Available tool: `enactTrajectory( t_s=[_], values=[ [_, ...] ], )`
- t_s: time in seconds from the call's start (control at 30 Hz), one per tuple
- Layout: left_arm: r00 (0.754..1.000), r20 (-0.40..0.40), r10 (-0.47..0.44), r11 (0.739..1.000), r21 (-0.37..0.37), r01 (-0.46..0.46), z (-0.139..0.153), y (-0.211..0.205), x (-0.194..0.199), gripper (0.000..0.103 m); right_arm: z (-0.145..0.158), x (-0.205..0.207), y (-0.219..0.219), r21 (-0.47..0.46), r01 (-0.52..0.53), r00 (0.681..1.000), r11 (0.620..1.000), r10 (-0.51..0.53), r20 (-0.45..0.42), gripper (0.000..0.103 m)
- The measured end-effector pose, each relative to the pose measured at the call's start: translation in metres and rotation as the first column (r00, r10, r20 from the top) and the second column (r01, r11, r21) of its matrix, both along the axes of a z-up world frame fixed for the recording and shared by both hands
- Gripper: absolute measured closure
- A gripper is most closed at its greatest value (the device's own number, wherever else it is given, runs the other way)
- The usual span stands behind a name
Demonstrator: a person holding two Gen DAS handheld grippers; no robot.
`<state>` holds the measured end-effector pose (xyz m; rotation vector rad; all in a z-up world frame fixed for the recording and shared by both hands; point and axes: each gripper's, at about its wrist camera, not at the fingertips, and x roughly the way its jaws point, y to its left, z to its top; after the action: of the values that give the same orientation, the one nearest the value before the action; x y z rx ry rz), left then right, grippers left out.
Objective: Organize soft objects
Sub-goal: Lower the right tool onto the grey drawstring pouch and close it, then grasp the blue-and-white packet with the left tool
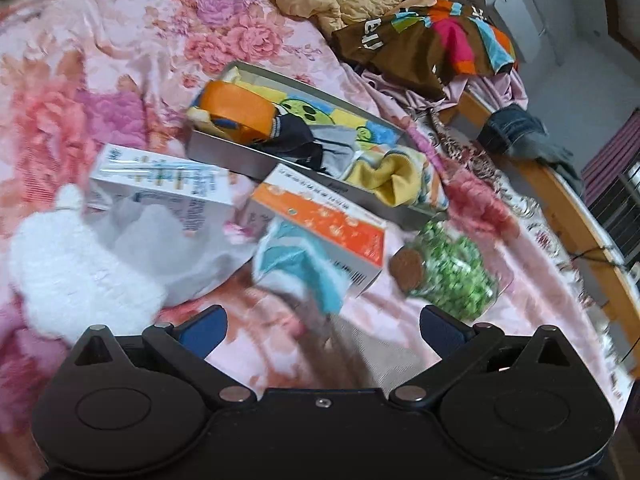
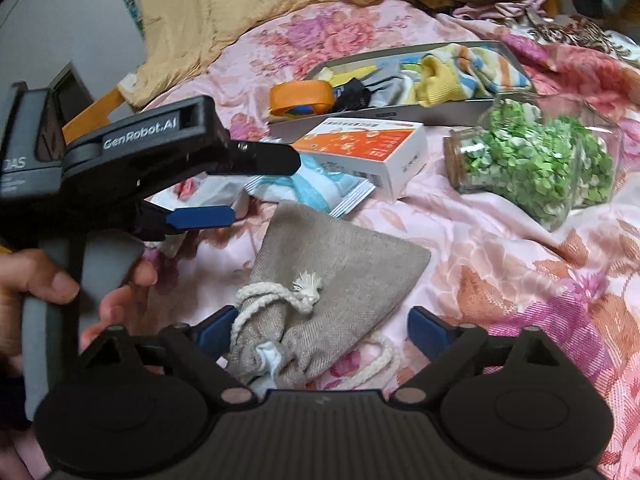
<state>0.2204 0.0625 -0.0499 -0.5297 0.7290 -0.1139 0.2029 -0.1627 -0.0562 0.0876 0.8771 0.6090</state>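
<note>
A shallow grey rectangular tray [image 1: 224,156] holds colourful folded socks [image 1: 394,178]; a corked glass jar [image 2: 536,160] holds green bits. Both grippers' fingers [image 2: 214,330] stand apart.

Left tongs [image 1: 322,328] splayed (right tongs [image 2: 320,330] too)

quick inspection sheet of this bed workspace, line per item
surface: pink floral bedspread, rumpled, yellow quilt behind
job's things: burlap drawstring pouch lying flat; grey tray of socks; white plush toy
clutter: orange-white box, blue-white box, corked jar of green bits, teal sachet
grippers: right gripper open over the pouch's neck; left gripper open, empty
cables: black cord at bed edge
surroundings: wooden bed frame, clothes piled on it
</note>
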Motion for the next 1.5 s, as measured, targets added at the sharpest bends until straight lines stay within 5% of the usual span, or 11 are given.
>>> enactTrajectory(
  t_s=[0.2, 0.37, 0.53, 0.83, 0.97, 1.5],
  values=[
    [1.0, -0.003, 0.013, 0.995, -0.096, -0.014, -0.012, 0.004, 0.018, 0.002, -0.004, 0.003, 0.003, 0.018, -0.016, 0.999, 1.0, 0.016, -0.038, 0.021],
    [1.0, 0.008, 0.01, 0.994, -0.111, -0.009, -0.017, 0.003, 0.026, 0.004, -0.006, 0.0, 0.009, 0.009, -0.032, 0.999, 0.999, 0.033, -0.036, 0.027],
    [1.0, 0.011, 0.022, 0.995, -0.098, -0.021, -0.023, 0.0, 0.031, 0.006, -0.003, -0.003, 0.01, 0.016, -0.027, 1.0, 1.0, 0.027, -0.013, 0.044],
    [0.999, 0.041, 0.01, 0.998, -0.068, -0.007, -0.02, -0.009, 0.023, 0.035, 0.007, -0.002, 0.0, -0.002, 0.076, 0.996, 0.997, -0.076, 0.041, 0.065],
    [0.999, 0.043, -0.007, 1.0, -0.021, 0.008, -0.023, -0.014, 0.025, 0.033, 0.008, -0.001, -0.006, -0.05, 0.137, 0.988, 0.989, -0.133, 0.073, 0.066],
    [1.0, 0.005, 0.009, 0.996, -0.088, -0.008, -0.039, -0.011, 0.05, 0.009, 0.006, 0.003, -0.007, -0.038, 0.149, 0.985, 0.988, -0.145, 0.089, 0.066]
  ],
)
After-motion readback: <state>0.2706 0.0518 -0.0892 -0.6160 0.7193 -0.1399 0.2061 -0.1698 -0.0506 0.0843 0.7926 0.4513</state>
